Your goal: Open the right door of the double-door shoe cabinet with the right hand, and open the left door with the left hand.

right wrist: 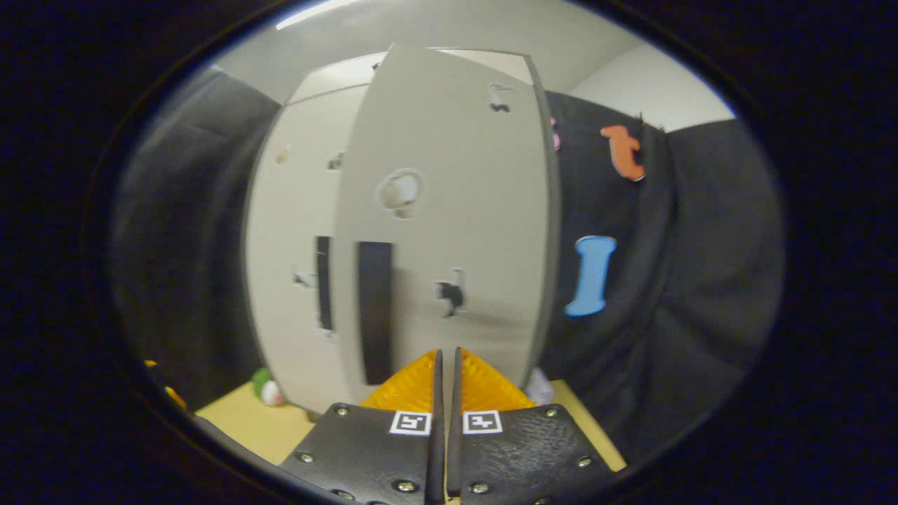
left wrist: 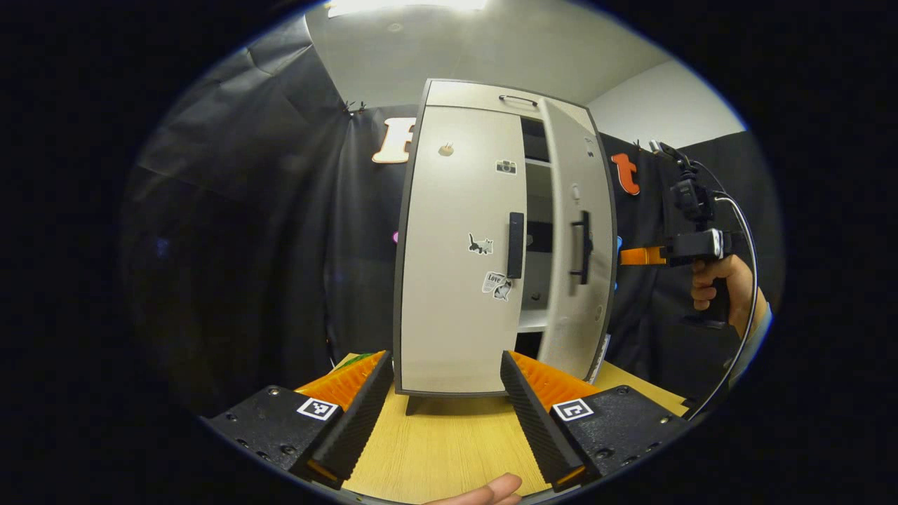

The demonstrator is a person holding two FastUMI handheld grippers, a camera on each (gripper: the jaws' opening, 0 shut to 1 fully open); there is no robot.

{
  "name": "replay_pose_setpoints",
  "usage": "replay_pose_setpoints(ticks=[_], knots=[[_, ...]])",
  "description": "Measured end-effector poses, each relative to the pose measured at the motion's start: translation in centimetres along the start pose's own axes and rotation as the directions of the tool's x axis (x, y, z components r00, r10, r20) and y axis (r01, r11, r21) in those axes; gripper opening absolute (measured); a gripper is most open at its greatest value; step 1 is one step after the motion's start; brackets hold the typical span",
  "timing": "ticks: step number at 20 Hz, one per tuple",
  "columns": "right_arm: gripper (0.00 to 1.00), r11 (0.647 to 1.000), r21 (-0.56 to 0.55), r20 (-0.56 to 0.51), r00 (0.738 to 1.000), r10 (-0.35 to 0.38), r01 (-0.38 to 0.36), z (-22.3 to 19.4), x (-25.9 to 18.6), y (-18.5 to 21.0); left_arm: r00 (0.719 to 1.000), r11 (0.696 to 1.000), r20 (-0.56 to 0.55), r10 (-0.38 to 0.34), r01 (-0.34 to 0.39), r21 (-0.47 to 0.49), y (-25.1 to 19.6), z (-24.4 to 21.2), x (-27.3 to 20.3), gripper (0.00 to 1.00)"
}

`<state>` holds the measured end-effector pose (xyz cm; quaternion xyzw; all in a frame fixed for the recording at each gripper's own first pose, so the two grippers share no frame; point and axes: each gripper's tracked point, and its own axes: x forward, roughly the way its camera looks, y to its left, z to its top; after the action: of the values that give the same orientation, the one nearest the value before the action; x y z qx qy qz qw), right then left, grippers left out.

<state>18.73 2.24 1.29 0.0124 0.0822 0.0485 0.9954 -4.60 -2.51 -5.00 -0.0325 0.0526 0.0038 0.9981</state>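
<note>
The pale grey shoe cabinet stands on a wooden table. Its left door sits closed, with a dark vertical handle. The right door hangs partly open, showing shelves in the gap, and its handle sticks out. My left gripper is open, low in front of the left door and short of it. In the left gripper view a hand holds my right gripper beside the cabinet's right edge. In the right gripper view my right gripper is shut on nothing, facing the right door, right of its handle.
The light wood tabletop runs up to the cabinet's foot. Small stickers dot both doors. A small green and white object lies on the table left of the cabinet. A fingertip shows at the bottom of the left gripper view.
</note>
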Motion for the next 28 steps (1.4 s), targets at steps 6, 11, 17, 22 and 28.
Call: replay_pose_setpoints(ticks=[6, 11, 17, 22, 28], knots=[[0.06, 0.990, 0.099, 0.004, 0.995, 0.097, -0.097, -0.2, 0.7, 0.7, 1.000, 1.000, -0.004, -0.030, 0.030, -0.004, -0.3, -0.3, 1.0, 0.95], [0.23, 0.984, 0.114, 0.007, 0.991, 0.136, -0.136, -0.5, 2.6, 3.3, 0.999, 0.999, 0.001, -0.034, 0.034, -0.019, 0.1, -0.5, 1.1, 0.95], [0.98, 0.987, 0.058, -0.011, 0.989, 0.148, -0.147, -1.5, 5.7, 7.3, 0.999, 0.998, 0.003, -0.050, 0.050, -0.026, 0.8, -1.2, 1.3, 0.95], [0.98, 0.984, 0.120, -0.007, 0.991, 0.130, -0.129, -0.8, 9.7, 10.0, 0.999, 0.999, -0.020, -0.038, 0.038, -0.032, 2.3, -2.7, 2.3, 0.96], [0.73, 0.981, 0.155, -0.020, 0.993, 0.120, -0.116, -0.8, 13.4, 12.1, 0.999, 0.999, -0.045, -0.021, 0.020, -0.030, 4.1, -4.1, 3.3, 0.96]])
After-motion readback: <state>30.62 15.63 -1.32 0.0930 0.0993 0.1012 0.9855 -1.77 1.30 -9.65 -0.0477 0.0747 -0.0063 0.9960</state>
